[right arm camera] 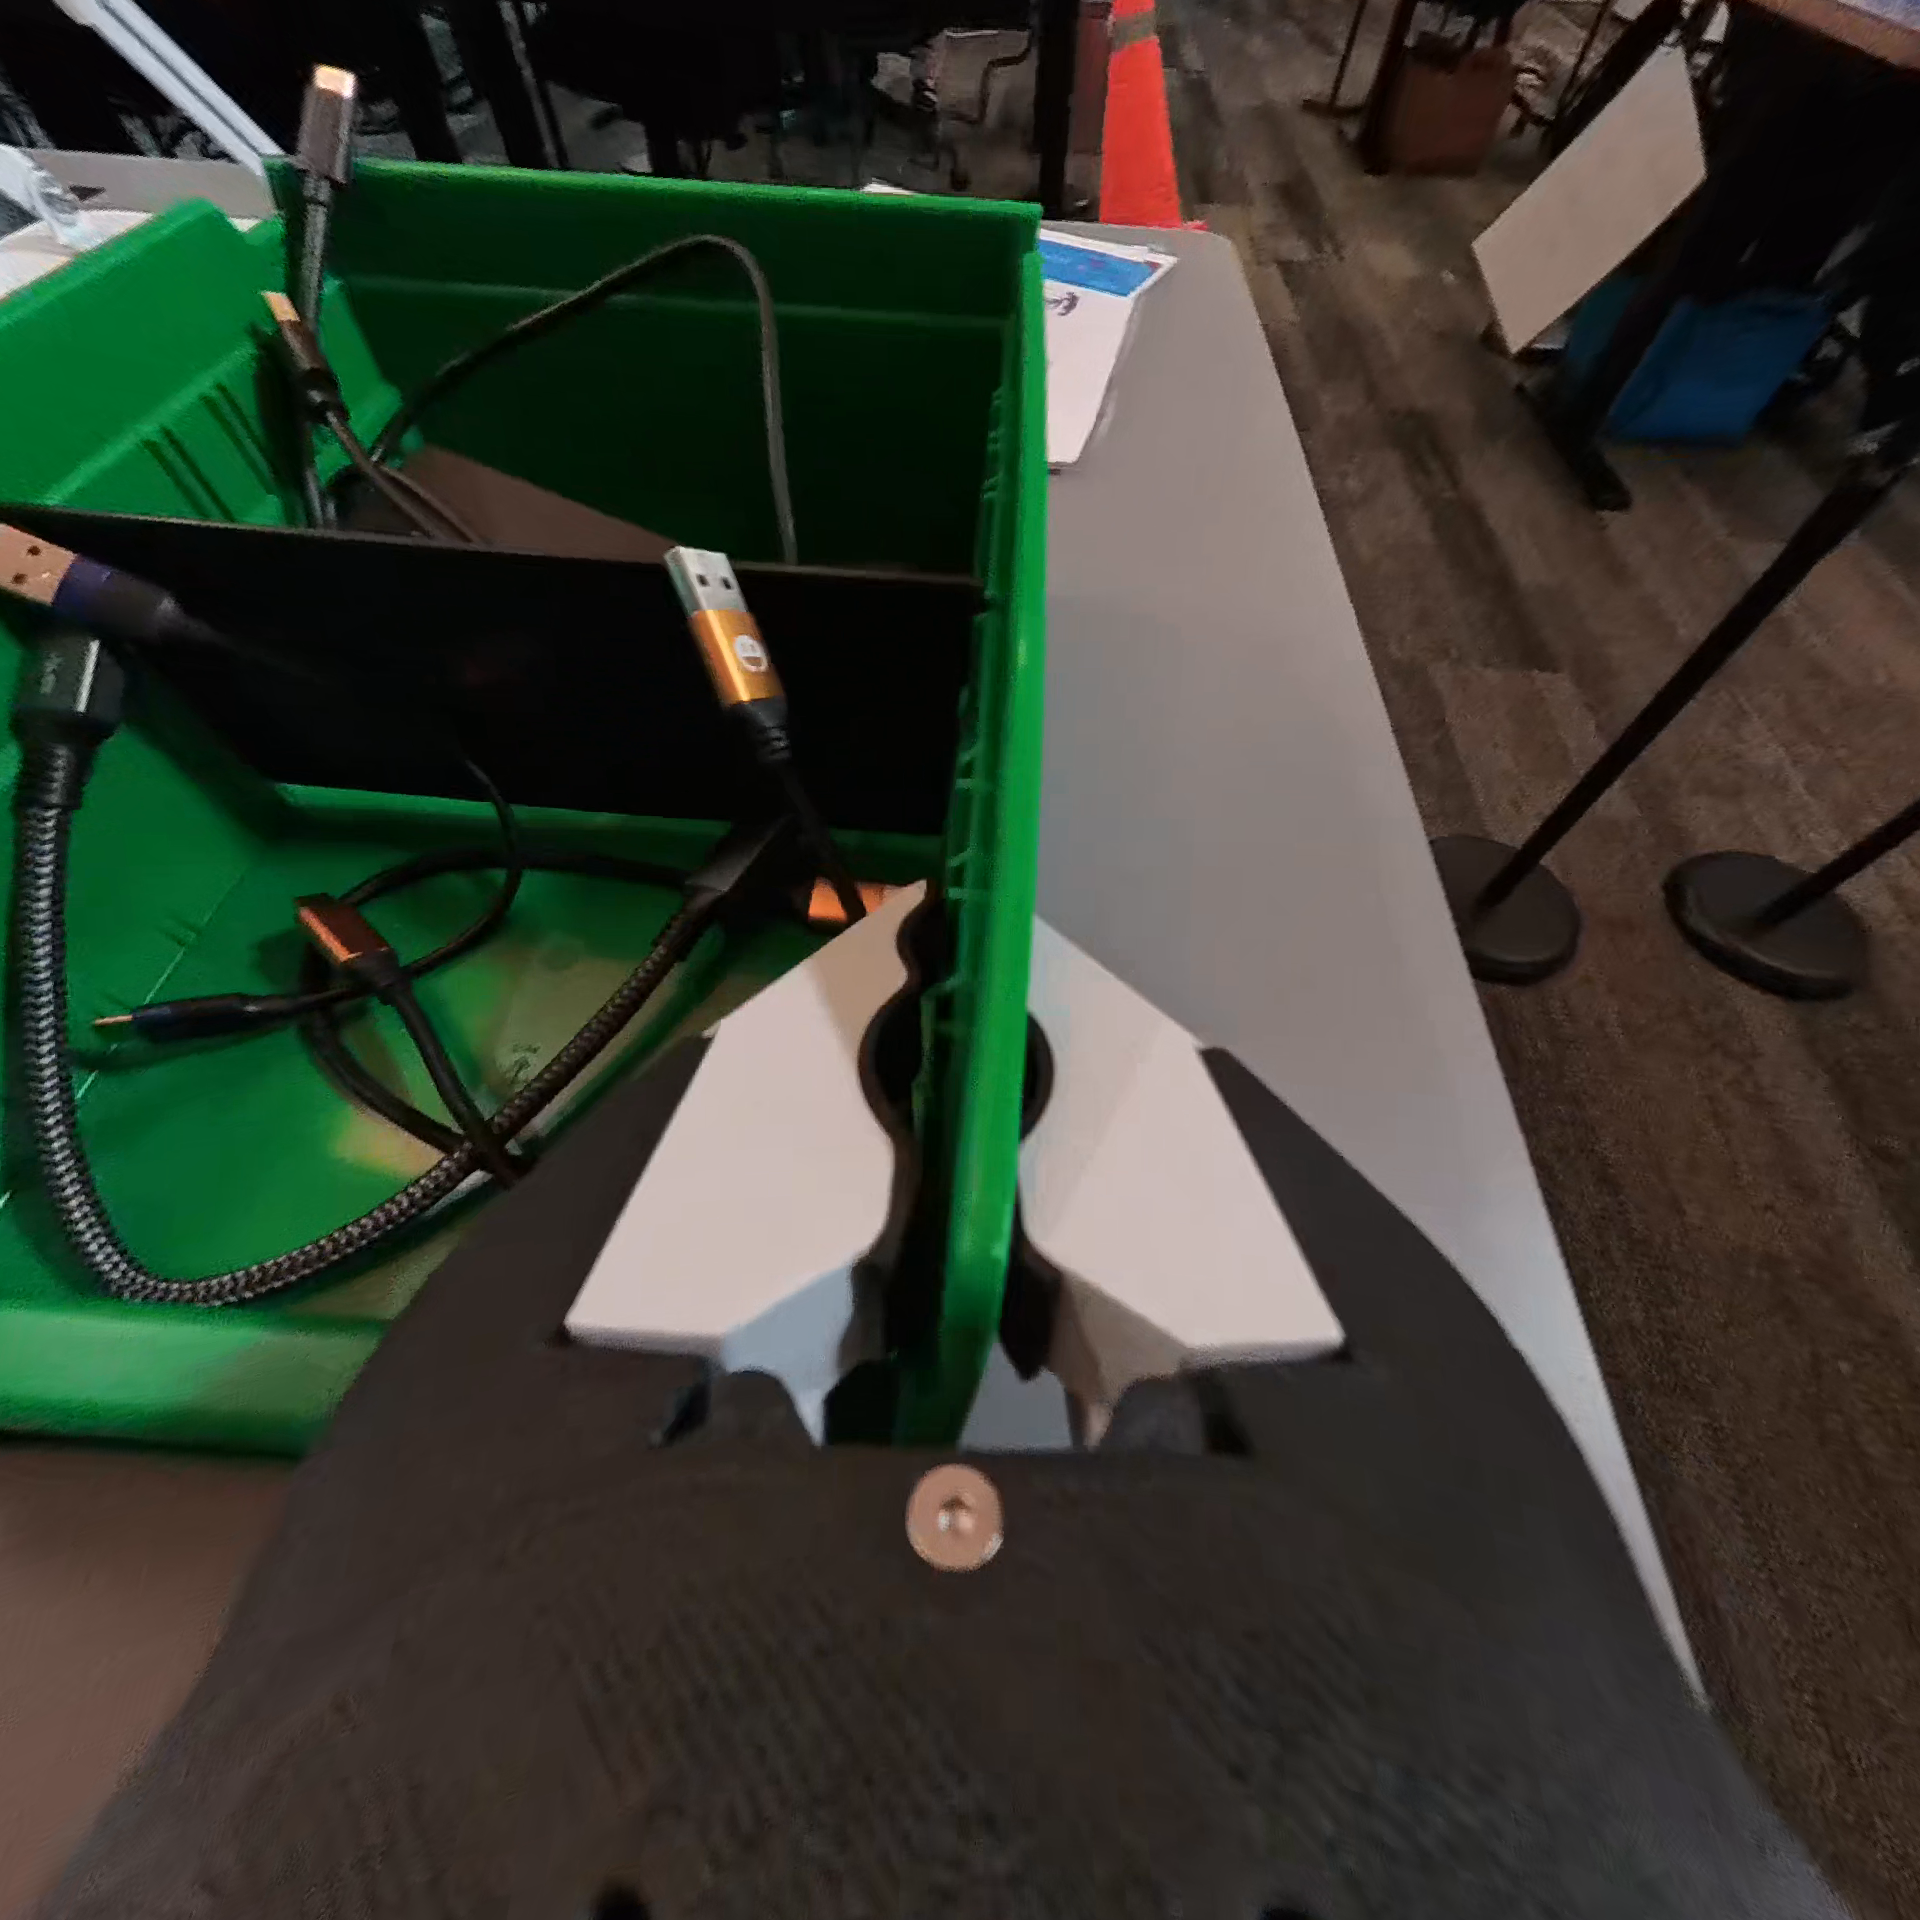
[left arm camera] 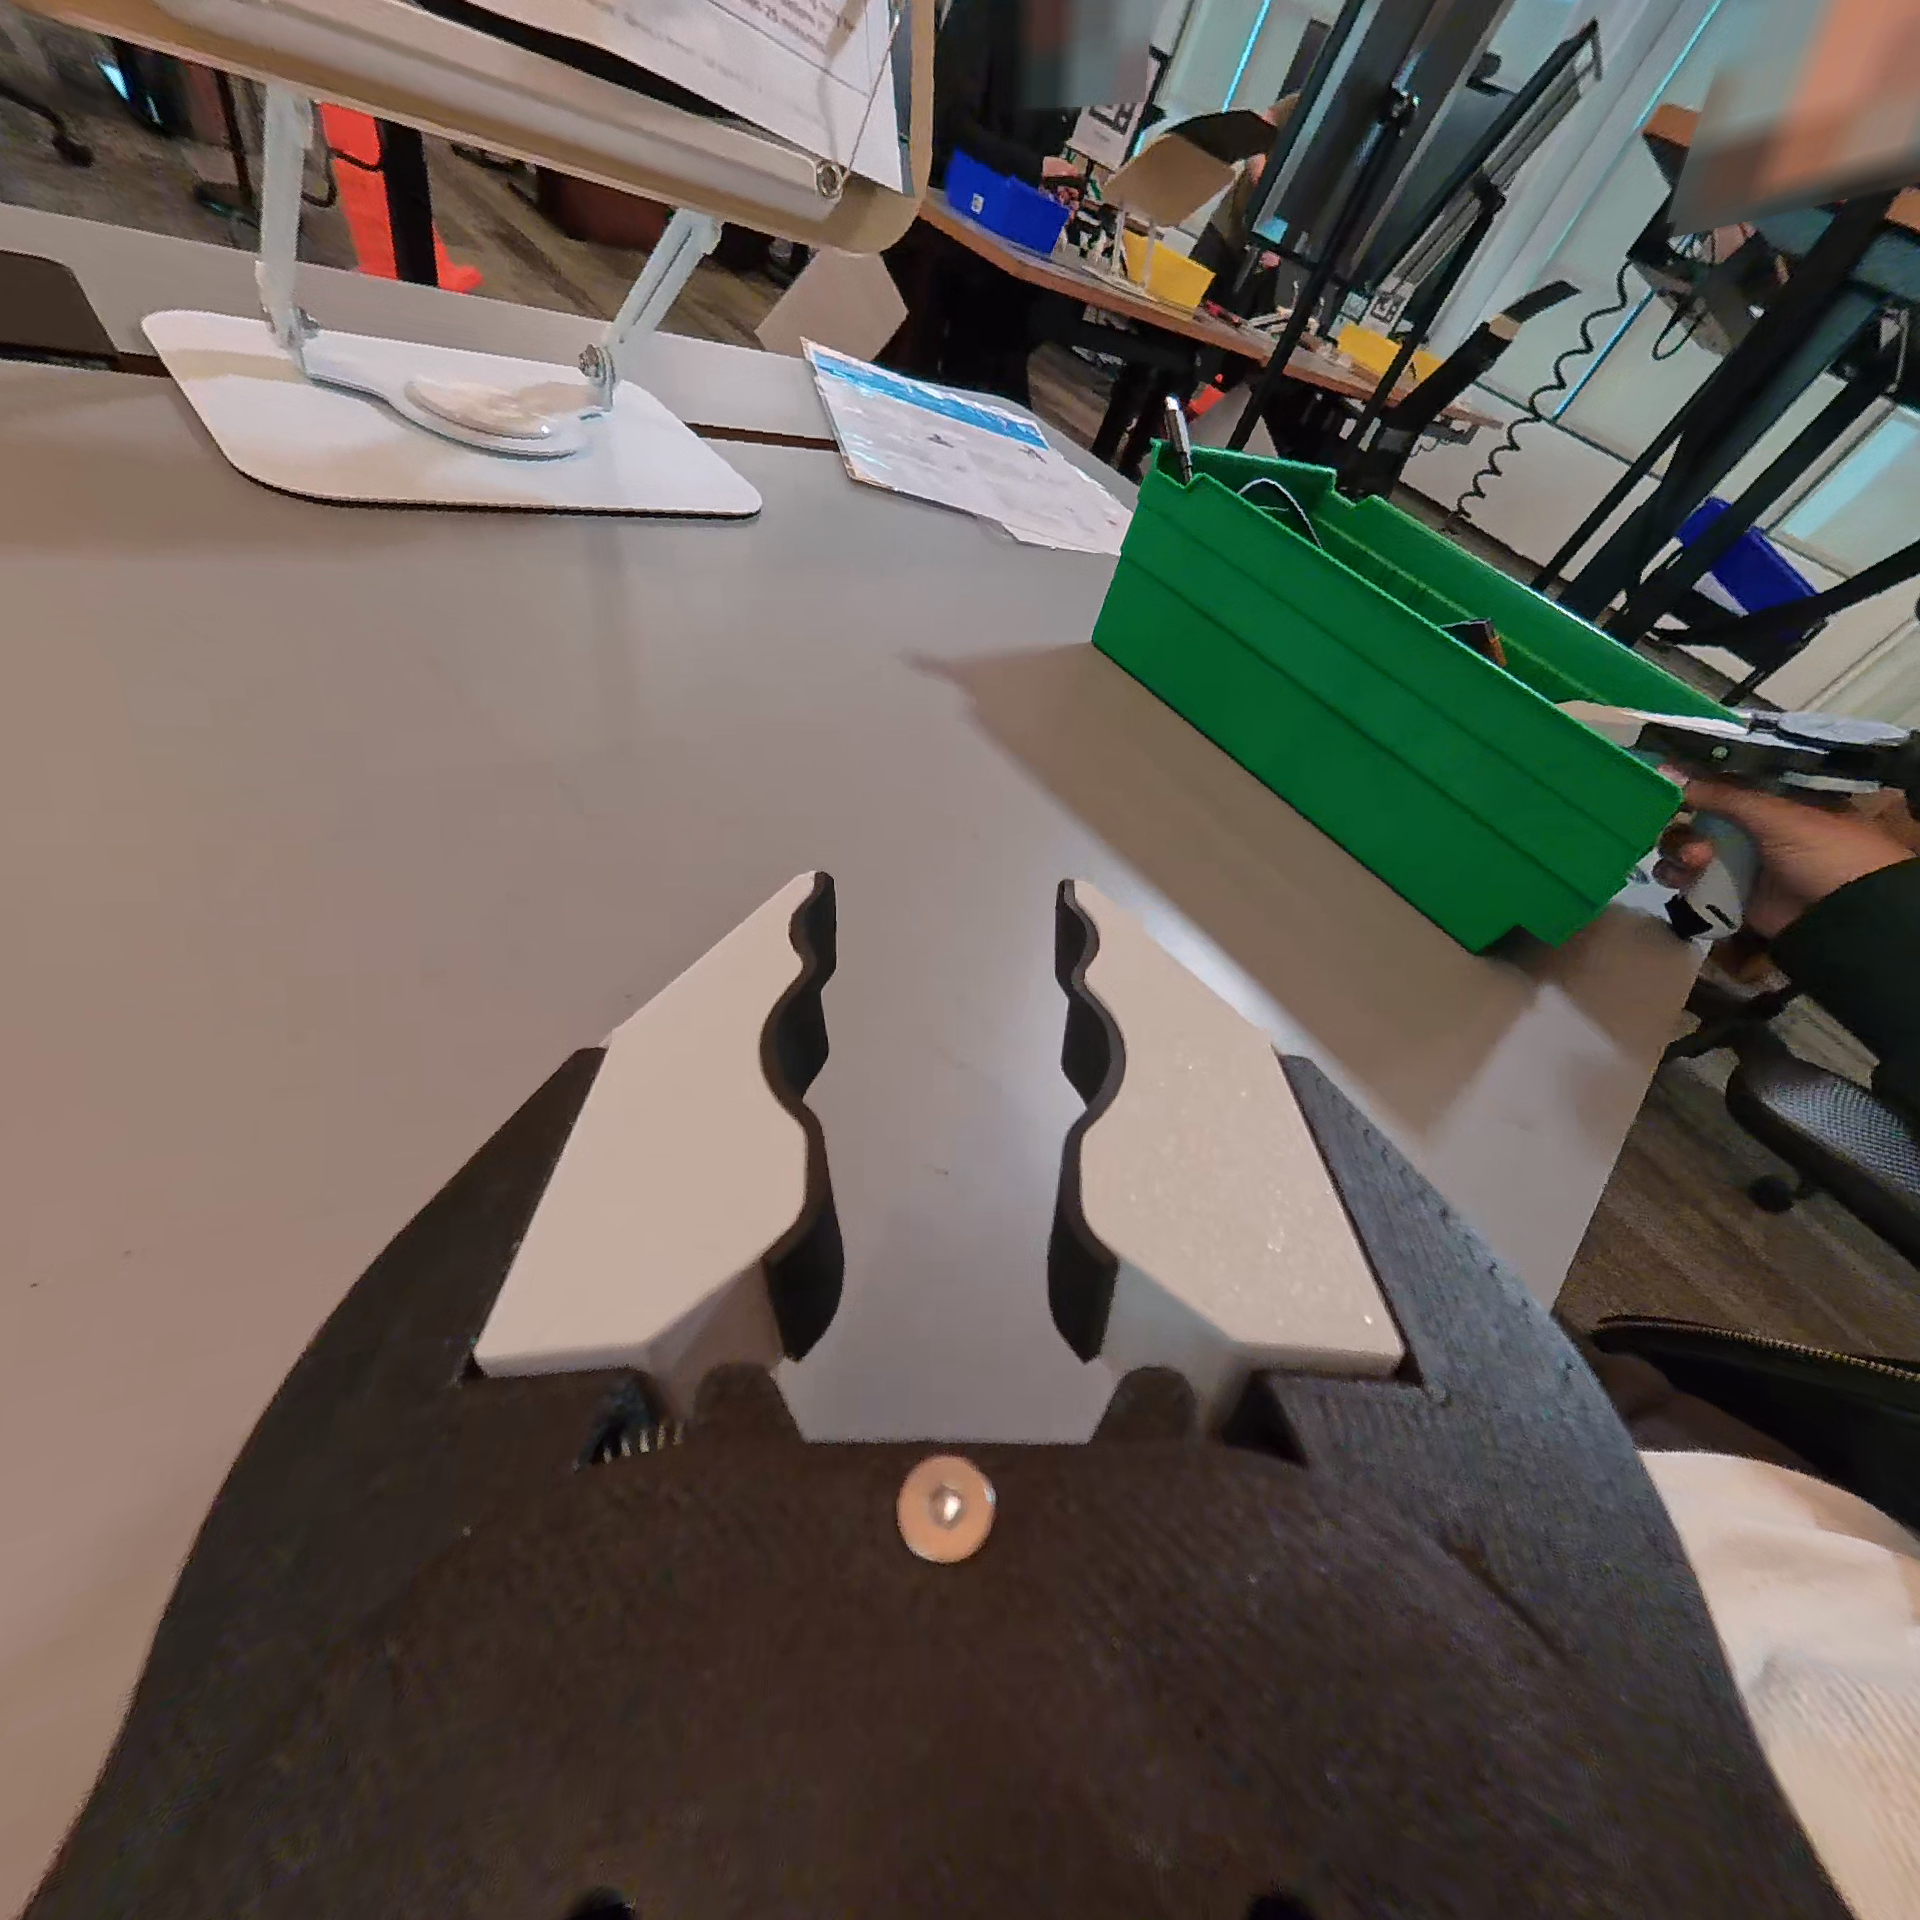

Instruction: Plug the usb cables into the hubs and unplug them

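Loose, unplugged USB cables (right arm camera: 312, 1195) tangled inside green bin (right arm camera: 997, 727). 1 orange-collared USB-A plug (right arm camera: 722, 623) standing upright against black divider (right arm camera: 520, 665); thick braided cable (right arm camera: 62, 1039) curving along bin floor; another plug (right arm camera: 330, 114) poking above far rim.
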